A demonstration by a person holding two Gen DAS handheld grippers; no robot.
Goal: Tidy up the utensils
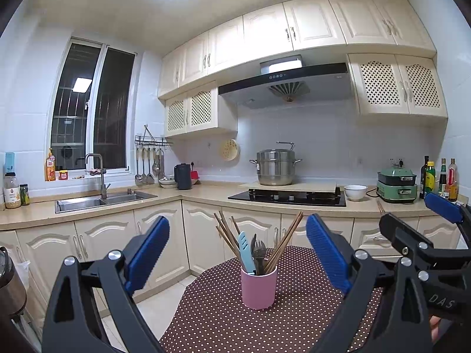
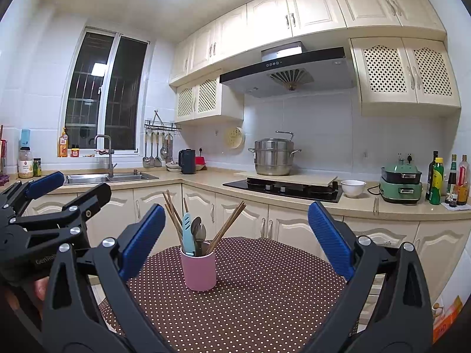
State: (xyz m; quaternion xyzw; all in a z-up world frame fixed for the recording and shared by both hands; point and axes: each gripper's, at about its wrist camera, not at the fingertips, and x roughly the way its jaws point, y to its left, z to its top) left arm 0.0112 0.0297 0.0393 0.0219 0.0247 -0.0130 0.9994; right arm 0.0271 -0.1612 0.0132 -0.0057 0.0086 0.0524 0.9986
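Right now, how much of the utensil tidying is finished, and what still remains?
Looks done: the chopsticks, a fork, a spoon and a light blue tool all stand in the pink cup on the dotted tablecloth. In hand: nothing; the left gripper and right gripper are both open and apart from the cup. Left: no loose utensil shows on the tablecloth, so little seems to remain.

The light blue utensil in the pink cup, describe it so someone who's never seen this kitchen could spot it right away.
Find the table with the brown polka-dot cloth; a pink cup stands on it. Among the wooden chopsticks and grey metal cutlery in it, the light blue utensil is the only coloured piece, flat with slots.
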